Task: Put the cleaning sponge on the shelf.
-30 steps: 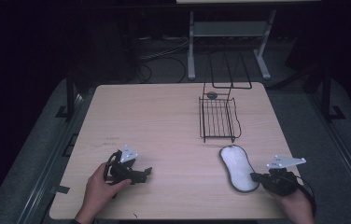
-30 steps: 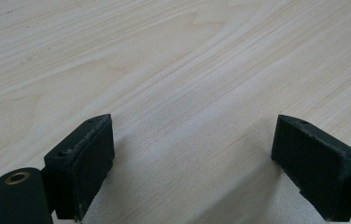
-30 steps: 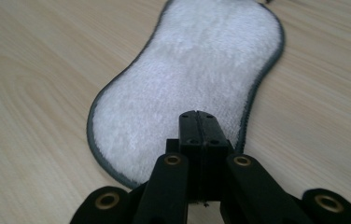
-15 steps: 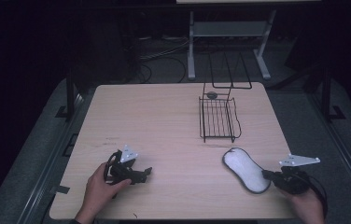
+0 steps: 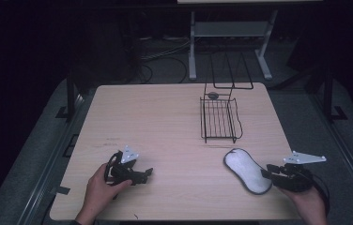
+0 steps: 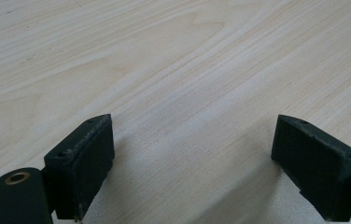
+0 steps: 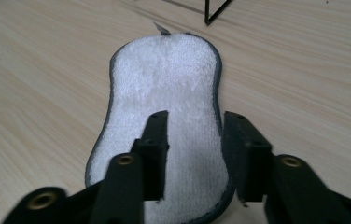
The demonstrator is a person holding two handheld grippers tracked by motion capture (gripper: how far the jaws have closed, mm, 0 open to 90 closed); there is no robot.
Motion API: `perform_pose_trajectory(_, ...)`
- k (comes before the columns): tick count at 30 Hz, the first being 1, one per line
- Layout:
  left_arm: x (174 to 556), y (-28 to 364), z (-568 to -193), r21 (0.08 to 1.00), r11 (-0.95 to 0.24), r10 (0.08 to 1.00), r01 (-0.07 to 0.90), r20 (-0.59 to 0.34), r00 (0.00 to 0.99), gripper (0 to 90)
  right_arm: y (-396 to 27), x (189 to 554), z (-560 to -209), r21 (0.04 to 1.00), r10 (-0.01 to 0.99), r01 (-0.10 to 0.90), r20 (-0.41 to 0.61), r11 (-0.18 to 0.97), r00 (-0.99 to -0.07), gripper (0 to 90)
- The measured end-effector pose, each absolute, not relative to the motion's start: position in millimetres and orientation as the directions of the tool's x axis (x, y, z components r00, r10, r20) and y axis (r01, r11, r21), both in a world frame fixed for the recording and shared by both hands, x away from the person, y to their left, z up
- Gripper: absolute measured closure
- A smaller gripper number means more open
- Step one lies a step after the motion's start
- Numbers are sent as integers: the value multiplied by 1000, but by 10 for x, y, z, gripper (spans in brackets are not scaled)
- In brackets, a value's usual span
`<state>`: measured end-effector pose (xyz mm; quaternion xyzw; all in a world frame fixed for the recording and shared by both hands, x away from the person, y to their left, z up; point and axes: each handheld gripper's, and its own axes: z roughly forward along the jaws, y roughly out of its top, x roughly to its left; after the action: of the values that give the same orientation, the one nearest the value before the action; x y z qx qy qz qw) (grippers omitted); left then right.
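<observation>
The white terry pad (image 7: 164, 121) with its dark bound edge lay flat on the table (image 5: 165, 122), its near end directly under the right gripper (image 7: 194, 140). That gripper's jaws had just been opening and stood parted above the pad, pinching nothing. The pad was judged soft, light and floppy, likely to droop when lifted; the stitched rim at the near end was judged the surest hold. The left gripper (image 6: 192, 154) was held spread wide over bare wood, well apart from the pad.
</observation>
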<state>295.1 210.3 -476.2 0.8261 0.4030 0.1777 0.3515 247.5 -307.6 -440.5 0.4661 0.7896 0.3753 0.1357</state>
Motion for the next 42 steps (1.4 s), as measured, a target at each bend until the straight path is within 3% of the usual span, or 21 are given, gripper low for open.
perform_pose_trajectory(8, 2951, 2103, -4762, 724, -428, 791, 541, 10, 612, 124, -2987, 2584, -4393, 706, 849, 647, 125, 288, -514, 278)
perform_pose_trajectory(14, 2950, 2102, -4762, 725, -427, 792, 541, 10, 611, 124, -2868, 2701, -4403, 692, 849, 655, 115, 303, -515, 150)
perform_pose_trajectory(22, 2950, 2101, -4762, 725, -426, 792, 541, 9, 611, 124, -2675, 2865, -4492, 676, 846, 651, 76, 345, -528, 122)
perform_pose_trajectory(42, 2950, 2102, -4762, 725, -427, 792, 541, 10, 611, 123, -2525, 2890, -4630, 624, 833, 672, 60, 399, -550, 113)
